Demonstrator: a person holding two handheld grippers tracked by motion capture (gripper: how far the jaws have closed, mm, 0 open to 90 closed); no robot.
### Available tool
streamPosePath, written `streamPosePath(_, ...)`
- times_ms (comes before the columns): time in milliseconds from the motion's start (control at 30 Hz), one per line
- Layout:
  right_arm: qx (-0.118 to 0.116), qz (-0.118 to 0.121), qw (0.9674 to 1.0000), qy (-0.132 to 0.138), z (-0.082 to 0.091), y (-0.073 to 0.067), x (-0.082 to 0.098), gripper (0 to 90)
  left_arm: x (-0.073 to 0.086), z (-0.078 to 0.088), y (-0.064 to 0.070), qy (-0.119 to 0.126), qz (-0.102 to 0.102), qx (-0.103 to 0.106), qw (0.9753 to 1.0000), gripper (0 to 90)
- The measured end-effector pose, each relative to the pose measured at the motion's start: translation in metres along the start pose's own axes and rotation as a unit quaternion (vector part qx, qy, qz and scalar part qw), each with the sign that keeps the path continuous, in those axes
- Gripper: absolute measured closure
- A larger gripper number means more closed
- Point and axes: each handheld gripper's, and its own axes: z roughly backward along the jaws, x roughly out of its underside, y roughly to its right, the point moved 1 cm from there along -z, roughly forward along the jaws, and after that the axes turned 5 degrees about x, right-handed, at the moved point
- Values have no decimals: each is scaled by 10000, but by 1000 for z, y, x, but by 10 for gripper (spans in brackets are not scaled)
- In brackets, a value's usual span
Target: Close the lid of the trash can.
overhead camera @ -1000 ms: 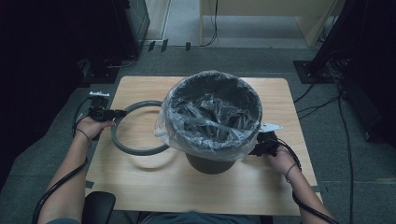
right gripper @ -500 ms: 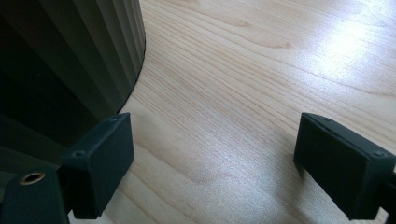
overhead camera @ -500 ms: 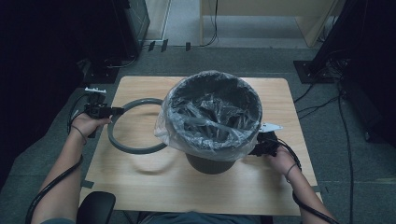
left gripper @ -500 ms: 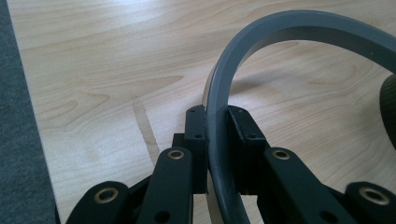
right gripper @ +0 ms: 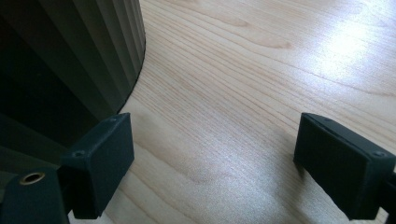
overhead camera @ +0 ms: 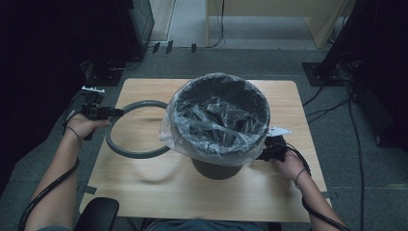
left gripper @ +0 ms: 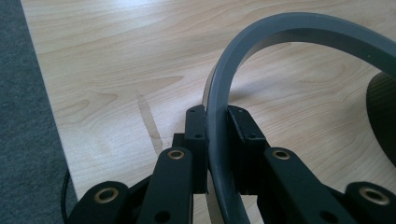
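The high view was dim, its corners sunk in near-black, with light falling from above onto the worktop (overhead camera: pixel 144 192). A soft ring-shaped shadow (overhead camera: pixel 153 173) lay blurred on the wood. In the right gripper view glare whitened the upper right; both close-ups stayed fairly sharp.

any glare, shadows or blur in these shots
High view: dim surroundings, the grey ring casts a soft shadow on the table. Left gripper view: sharp, pale glare at top. Right gripper view: bright glare top right, bin wall dark.
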Motion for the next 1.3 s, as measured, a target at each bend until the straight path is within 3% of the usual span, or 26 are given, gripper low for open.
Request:
streamPosePath(267,0,-2,10000,0,0,0,0,119,-3,8,2,-5,28,63,10000,788)
streamPosePath(700,32,-22,10000,-6,0,-1,0,119,-7,26,3,-10,89,-43,10000,788)
streamPosePath(1300,31,-25,10000,-7,0,-1,0,119,-21,52,6,57,80,-21,9999,788)
